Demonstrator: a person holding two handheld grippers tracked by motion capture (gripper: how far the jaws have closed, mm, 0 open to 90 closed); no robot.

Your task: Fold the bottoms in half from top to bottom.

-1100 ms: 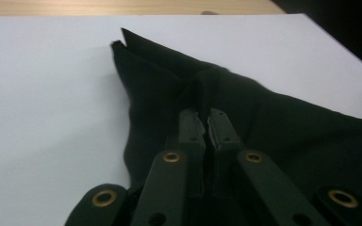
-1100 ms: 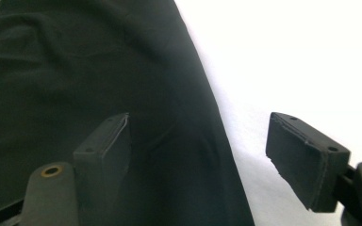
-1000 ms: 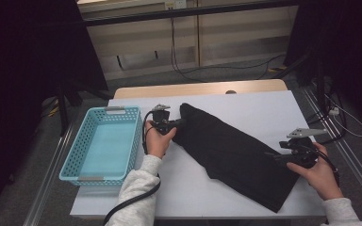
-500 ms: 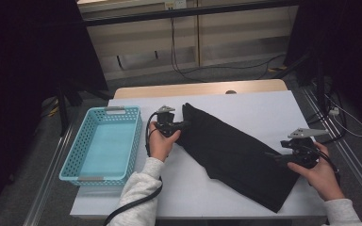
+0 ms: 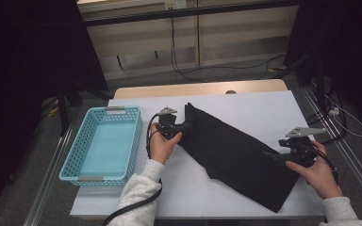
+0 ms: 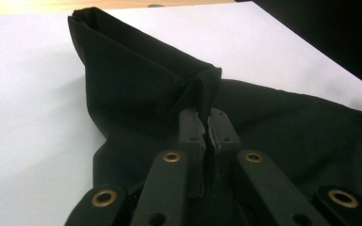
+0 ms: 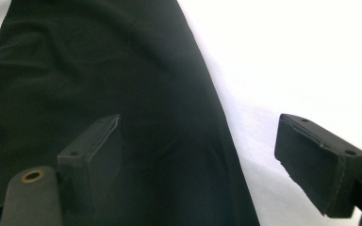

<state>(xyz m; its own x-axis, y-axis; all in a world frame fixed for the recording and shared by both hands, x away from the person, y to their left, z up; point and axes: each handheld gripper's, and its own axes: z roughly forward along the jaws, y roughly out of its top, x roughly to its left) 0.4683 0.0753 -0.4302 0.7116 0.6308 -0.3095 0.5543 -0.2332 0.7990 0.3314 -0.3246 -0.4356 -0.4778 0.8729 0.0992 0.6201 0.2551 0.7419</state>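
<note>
A long black cloth (image 5: 235, 150) lies slantwise across the white table (image 5: 264, 108). My left gripper (image 5: 188, 125) is at the cloth's far left end, shut on a raised fold of its edge (image 6: 202, 89). In the left gripper view the pinched fabric stands up between the closed jaws of the left gripper (image 6: 208, 117). My right gripper (image 5: 271, 155) sits low at the cloth's right side. Its jaws have just been opening and stand wide. In the right gripper view the cloth (image 7: 99, 61) has its edge running between the pads of the right gripper (image 7: 202, 141), which do not press on it.
A light blue plastic basket (image 5: 70, 155) stands at the table's left side, with nothing in it. The table's wooden far edge (image 5: 198, 88) lies behind the cloth. Dark floor and metal rails flank the table on both sides.
My left gripper has edged a little to the right with the cloth's fold still pinched. The right hand has kept still.
</note>
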